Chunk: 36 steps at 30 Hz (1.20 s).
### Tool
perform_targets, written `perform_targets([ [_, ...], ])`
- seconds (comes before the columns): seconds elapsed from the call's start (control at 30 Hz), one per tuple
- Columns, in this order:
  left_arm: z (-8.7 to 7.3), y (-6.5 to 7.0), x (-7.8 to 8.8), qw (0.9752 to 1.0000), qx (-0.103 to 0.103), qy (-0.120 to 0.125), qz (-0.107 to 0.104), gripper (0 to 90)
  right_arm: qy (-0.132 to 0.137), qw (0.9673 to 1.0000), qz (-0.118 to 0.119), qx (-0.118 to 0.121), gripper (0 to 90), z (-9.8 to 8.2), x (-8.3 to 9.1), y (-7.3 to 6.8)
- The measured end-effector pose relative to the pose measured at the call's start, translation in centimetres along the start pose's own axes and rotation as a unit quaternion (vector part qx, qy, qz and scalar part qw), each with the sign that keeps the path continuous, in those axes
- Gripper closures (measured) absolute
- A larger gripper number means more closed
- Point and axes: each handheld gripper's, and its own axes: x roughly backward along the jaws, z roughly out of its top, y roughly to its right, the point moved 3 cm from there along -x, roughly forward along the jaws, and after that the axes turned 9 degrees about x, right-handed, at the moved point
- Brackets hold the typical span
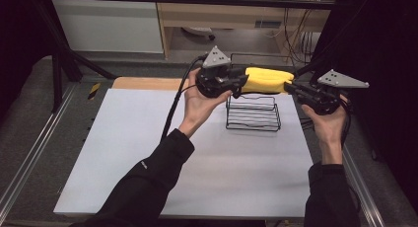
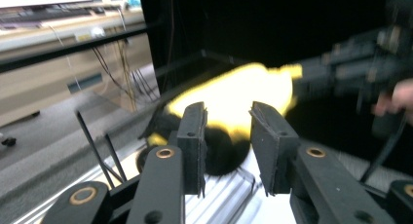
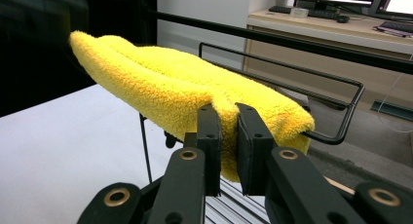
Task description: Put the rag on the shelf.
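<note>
Right hand-held gripper (image 3: pixel 225 112) pinches the yellow towel (image 3: pixel 170 85); left hand-held gripper (image 2: pixel 226 114) stands released beside it

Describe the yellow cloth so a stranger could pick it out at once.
Start at the white table and find the black wire rack near its far edge. Held above that rack, between the two grippers, is the yellow cloth: a fluffy folded towel, the one bright thing among black metal.

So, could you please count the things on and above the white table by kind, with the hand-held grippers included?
Folded yellow fleece towel: 1
Black wire rack: 1
Black hand-held grippers, left gripper and right gripper: 2
Total: 4
</note>
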Motion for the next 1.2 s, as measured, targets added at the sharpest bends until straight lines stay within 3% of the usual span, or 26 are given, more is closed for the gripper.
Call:
perform_targets([
  [0.17, 0.3, -0.8, -1.5, 0.9992, 0.009, -0.036, 0.012, 80.3, -0.001, 1.0000, 0.001, 0.004, 81.4, -0.4, -0.1, -0.1],
  [0.33, -1.6, -0.8, -2.8, 0.9966, 0.004, -0.082, -0.008, 89.5, -0.001, 1.0000, 0.004, 0.005, 80.2, -0.7, -0.2, -0.2],
  [0.5, -2.9, -0.8, -3.3, 0.9953, -0.005, -0.096, -0.011, 89.7, -0.009, 0.9999, 0.007, 0.004, 75.8, -1.1, -0.3, -0.4],
  [0.63, -3.5, -0.7, -3.5, 0.9947, -0.021, -0.101, -0.004, 89.8, -0.006, 1.0000, 0.006, 0.002, 59.7, -0.9, -0.2, -0.6],
  [0.73, -3.8, -0.8, -3.7, 0.9944, -0.023, -0.103, -0.001, 89.8, 0.007, 0.9998, 0.012, -0.013, 50.2, -0.3, 0.0, -0.8],
  [0.87, -4.5, -1.0, -4.0, 0.9940, -0.025, -0.106, 0.000, 89.8, 0.015, 0.9995, 0.018, -0.020, 47.6, 0.6, 0.2, -1.1],
  [0.97, -5.1, -1.0, -4.2, 0.9937, -0.028, -0.108, 0.002, 89.8, 0.002, 0.9995, 0.020, -0.026, 68.8, 0.5, 0.0, -1.2],
  [1.07, -5.7, -1.1, -4.5, 0.9939, -0.026, -0.108, 0.002, 89.8, -0.043, 0.9979, 0.019, -0.044, 86.3, -0.9, -0.7, -1.2],
  [1.2, -6.3, -1.3, -4.8, 0.9939, -0.028, -0.107, 0.005, 89.8, -0.071, 0.9952, 0.015, -0.064, 90.0, -3.3, -1.6, -1.0],
])
